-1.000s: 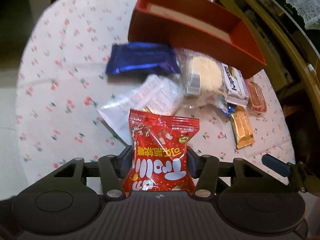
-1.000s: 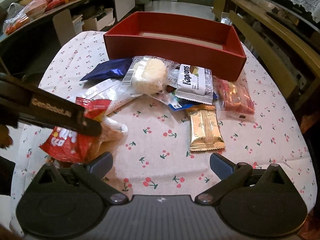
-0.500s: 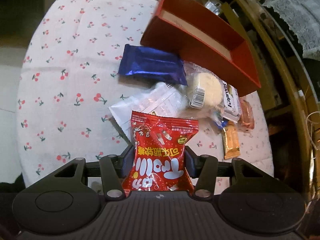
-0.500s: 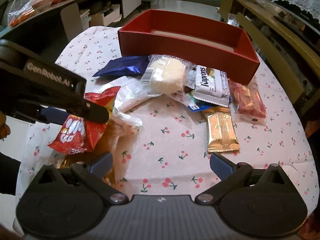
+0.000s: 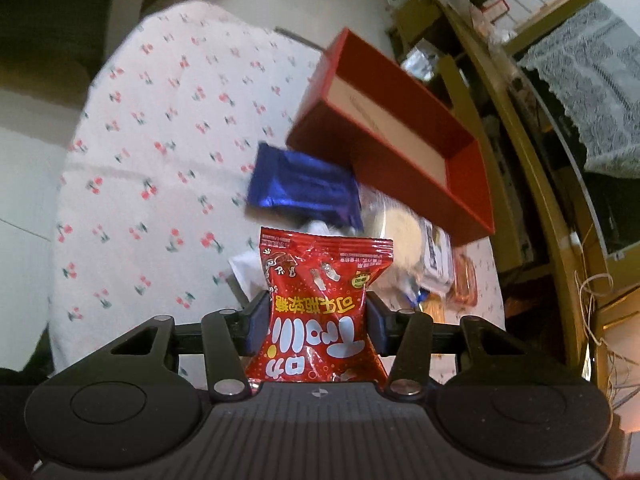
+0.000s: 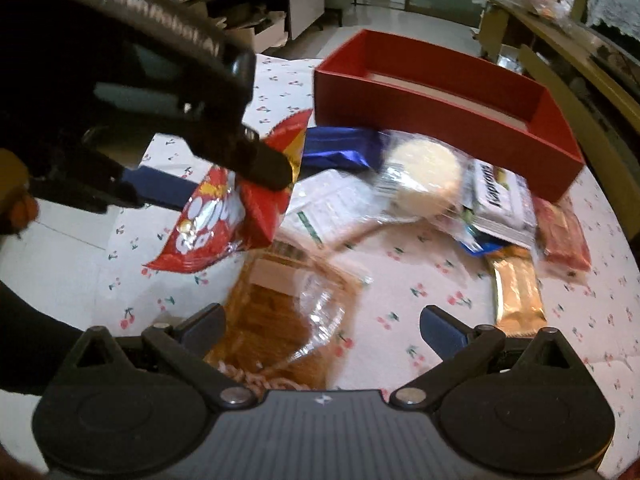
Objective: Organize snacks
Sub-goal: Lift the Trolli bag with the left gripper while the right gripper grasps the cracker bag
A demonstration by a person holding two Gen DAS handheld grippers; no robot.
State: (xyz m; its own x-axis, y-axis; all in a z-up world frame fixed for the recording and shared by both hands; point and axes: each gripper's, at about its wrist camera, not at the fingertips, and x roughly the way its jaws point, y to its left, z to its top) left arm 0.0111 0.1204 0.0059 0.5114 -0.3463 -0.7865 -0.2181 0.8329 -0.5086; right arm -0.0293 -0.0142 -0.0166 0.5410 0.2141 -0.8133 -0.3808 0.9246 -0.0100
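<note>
Red foil fills our left view: the left gripper (image 5: 316,322) is clamped on the candy bag (image 5: 322,308), which we have lifted well clear of the cloth (image 5: 160,160) since a second ago; the box (image 5: 404,148) now sits ahead, apparently empty. From the right view, the bag (image 6: 224,216) hangs above the pile, nearer the box (image 6: 440,104) than before. Our right gripper (image 6: 322,326) waits with fingers apart over the clear packet (image 6: 288,312), holding nothing. We judge the drop comes next.
</note>
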